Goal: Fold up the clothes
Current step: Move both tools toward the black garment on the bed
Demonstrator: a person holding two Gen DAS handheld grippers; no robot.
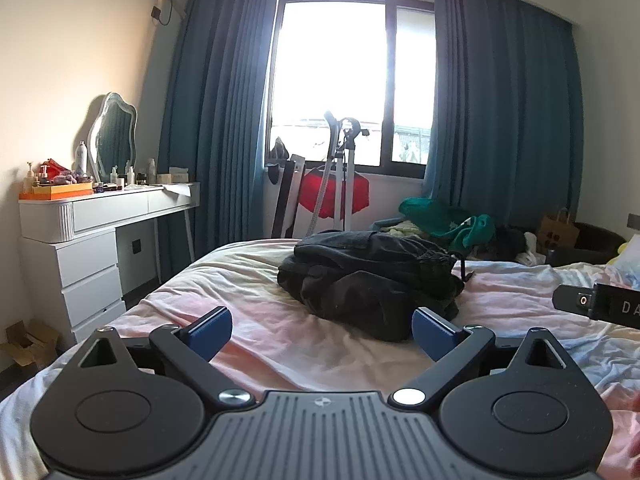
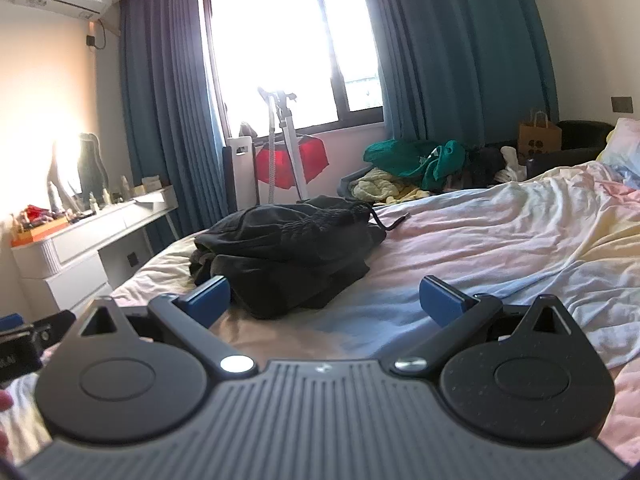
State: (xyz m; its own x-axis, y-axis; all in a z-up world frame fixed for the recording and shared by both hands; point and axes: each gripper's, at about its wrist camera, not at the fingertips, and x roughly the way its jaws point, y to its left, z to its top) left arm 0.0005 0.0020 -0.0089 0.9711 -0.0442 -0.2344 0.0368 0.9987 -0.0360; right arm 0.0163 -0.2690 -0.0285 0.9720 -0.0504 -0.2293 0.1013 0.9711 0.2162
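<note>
Dresser bottles (image 1: pixel 82 158) too small to identify

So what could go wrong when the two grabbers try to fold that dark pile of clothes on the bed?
The dark grey bundle of clothes is bunched in layers, so the open left gripper or open right gripper might pinch several layers at once. The black drawstring trailing onto the bedsheet could snag on a finger. The rumpled pastel bedsheet might get grabbed along with the cloth.
</note>
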